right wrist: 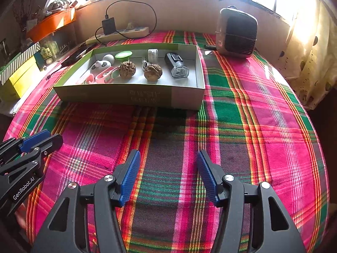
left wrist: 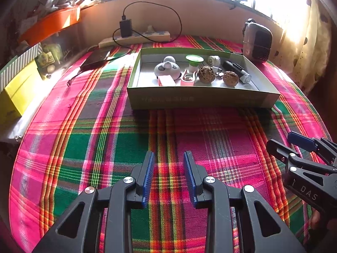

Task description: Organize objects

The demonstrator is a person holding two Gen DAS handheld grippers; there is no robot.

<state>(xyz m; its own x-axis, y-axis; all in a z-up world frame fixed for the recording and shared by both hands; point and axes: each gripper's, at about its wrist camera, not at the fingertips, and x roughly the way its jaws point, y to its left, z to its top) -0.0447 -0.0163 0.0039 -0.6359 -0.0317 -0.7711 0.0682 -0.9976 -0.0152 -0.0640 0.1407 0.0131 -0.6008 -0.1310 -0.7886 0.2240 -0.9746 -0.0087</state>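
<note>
Far off to the left of both tongs, yellow boxes [left wrist: 14, 97] are sitting along the table edge under an orange tray [left wrist: 50, 24], and a power strip [left wrist: 134, 39] is lying against the back wall with a black charger [left wrist: 125, 27] plugged into it. The left gripper [left wrist: 169, 158] is hovering over the plaid cloth [left wrist: 105, 126] with its blue pads parted to a middling gap and nothing lying between them; bare cloth is stretching ahead of it up to the near wall of the shallow green box [left wrist: 202, 99]. That box is sitting well ahead of both tongs, slightly right of the left gripper's line and left of the right gripper's. Inside it, running left to right, are resting a grey mouse-shaped gadget [left wrist: 167, 68], a pink item [left wrist: 166, 80], a green-topped piece [left wrist: 194, 58], two walnuts [right wrist: 127, 69], and a black and clear flashlight [right wrist: 177, 65] near the right wall. The right gripper [right wrist: 168, 158] is hanging beside its partner, jaws standing wide and empty, with open cloth reaching forward and rightward to the table's curved edge. Behind the box's right corner, a rounded speaker-like device [right wrist: 238, 33] is standing near the curtain [right wrist: 305, 48].
</note>
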